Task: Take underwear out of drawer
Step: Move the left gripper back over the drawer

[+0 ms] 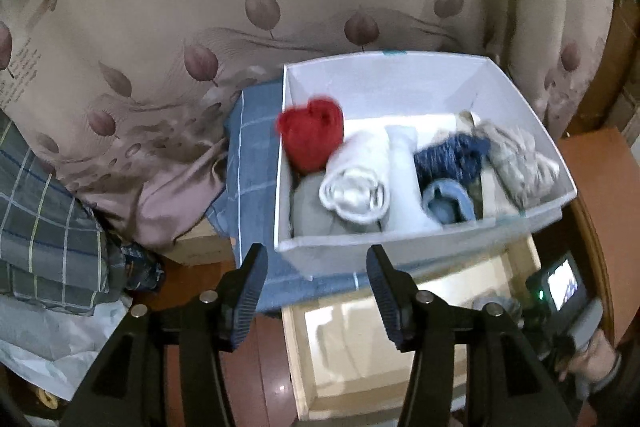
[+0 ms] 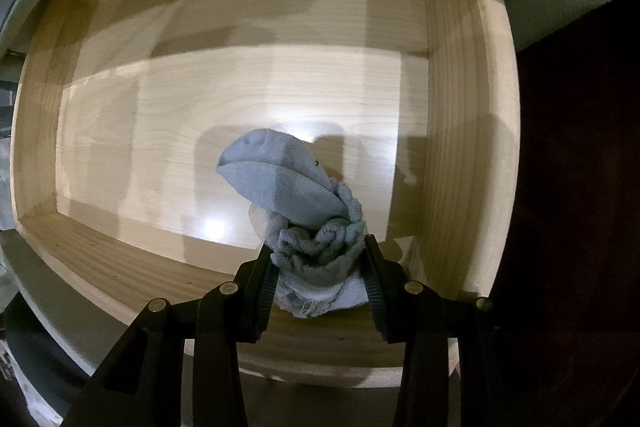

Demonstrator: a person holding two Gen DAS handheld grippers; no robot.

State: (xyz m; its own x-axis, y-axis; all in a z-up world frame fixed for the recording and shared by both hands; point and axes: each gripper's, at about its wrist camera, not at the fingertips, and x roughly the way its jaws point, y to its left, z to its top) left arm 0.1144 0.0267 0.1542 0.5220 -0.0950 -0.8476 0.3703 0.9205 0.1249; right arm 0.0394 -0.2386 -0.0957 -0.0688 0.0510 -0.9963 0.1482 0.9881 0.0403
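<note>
In the left wrist view, a white box (image 1: 400, 251) holds several rolled garments: a red roll (image 1: 312, 133), blurred, at its left wall, a white roll (image 1: 356, 187), a dark blue one (image 1: 452, 155) and a grey one (image 1: 516, 163). My left gripper (image 1: 316, 267) stands open in front of the box with nothing between its fingers. Below it lies the open wooden drawer (image 1: 360, 355). In the right wrist view, my right gripper (image 2: 318, 251) points down into the drawer (image 2: 460, 147), shut on a rolled pale grey-blue piece of underwear (image 2: 284, 183) above the bare drawer floor.
The box rests on a blue checked cloth (image 1: 252, 163). A leaf-print fabric (image 1: 160, 27) hangs behind it. Folded plaid bedding (image 1: 44, 219) and a plastic bag (image 1: 48, 343) lie at the left. A person's hand with the other gripper's camera (image 1: 560, 291) is at the right, beside brown furniture (image 1: 592, 163).
</note>
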